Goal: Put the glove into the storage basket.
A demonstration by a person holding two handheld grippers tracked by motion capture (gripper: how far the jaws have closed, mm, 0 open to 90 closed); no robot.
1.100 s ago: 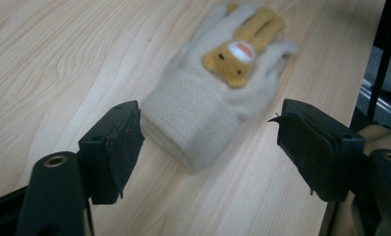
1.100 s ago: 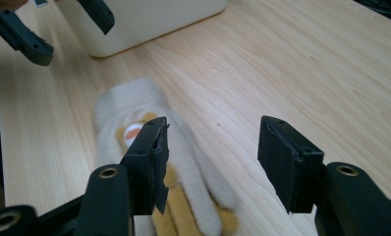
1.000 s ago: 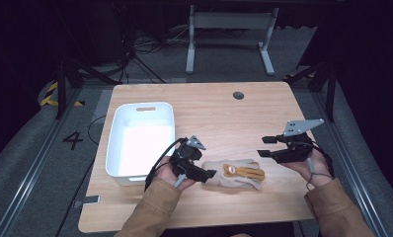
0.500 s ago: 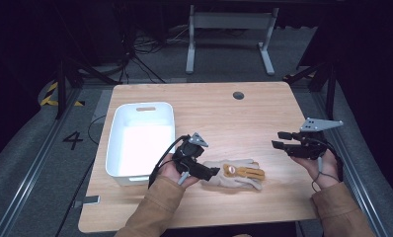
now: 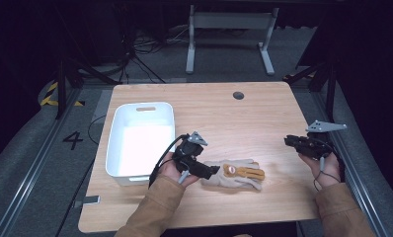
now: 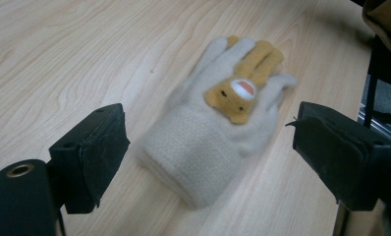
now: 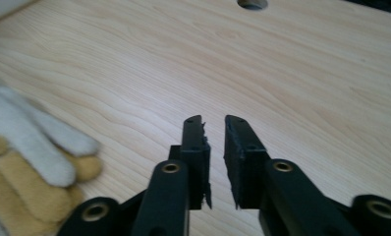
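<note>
A cream knitted glove (image 5: 236, 174) with a yellow bear patch lies flat near the table's front, fingers pointing right. My left gripper (image 5: 212, 170) is open at the glove's cuff. In the left gripper view its jaws (image 6: 210, 130) stand wide apart on either side of the cuff end of the glove (image 6: 198, 157), not touching it. My right gripper (image 5: 287, 141) hovers near the table's right edge, well clear of the glove. Its jaws (image 7: 213, 123) are almost together with nothing between them, and the glove's fingertips (image 7: 31, 147) lie off to the left.
A white plastic bin (image 5: 116, 143) stands on the left half of the wooden table (image 5: 224, 118), just left of my left hand. A round cable hole (image 5: 238, 95) sits near the far edge. Dark floor and a desk frame lie beyond.
My right gripper has drawn back to the right, toward the table's edge and away from the glove. The left gripper has edged slightly closer to the cuff.
</note>
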